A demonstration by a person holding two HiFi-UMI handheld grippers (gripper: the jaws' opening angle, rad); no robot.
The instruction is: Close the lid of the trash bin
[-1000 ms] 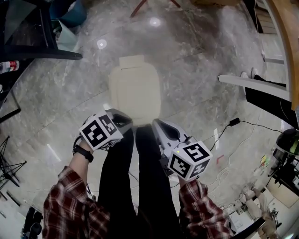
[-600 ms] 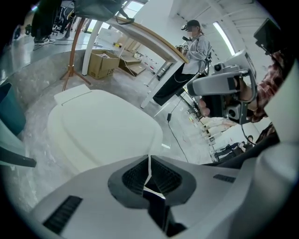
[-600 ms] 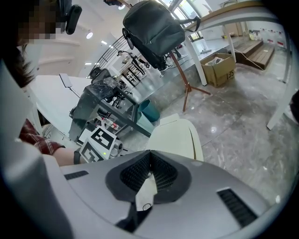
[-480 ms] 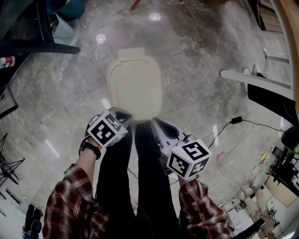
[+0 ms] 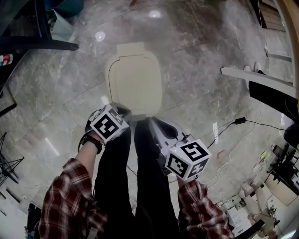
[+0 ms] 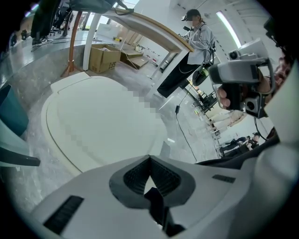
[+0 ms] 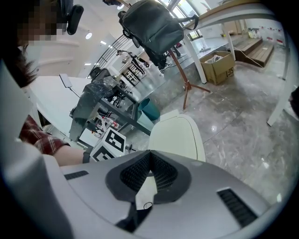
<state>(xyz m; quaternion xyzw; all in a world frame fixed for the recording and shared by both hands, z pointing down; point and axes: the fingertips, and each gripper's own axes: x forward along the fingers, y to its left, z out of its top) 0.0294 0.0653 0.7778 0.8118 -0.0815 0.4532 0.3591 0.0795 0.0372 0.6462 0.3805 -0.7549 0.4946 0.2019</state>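
The trash bin stands on the marble floor in front of the person's legs, and its cream lid lies flat and closed on top. My left gripper hovers at the lid's near left edge. Its jaws have just been closing and now meet with nothing between them; the lid fills the view just beyond. My right gripper is held at the lid's near right edge, apart from it, and is also shut and empty. The lid shows ahead of it there.
The person's dark-trousered legs stand right behind the bin. A black frame and a teal container are at the upper left, a white board and a floor cable at the right. Another person stands farther off.
My left gripper has sunk a little toward the lid's near edge. The right gripper has barely shifted. The lid, blurred a second ago, now looks sharp and still.
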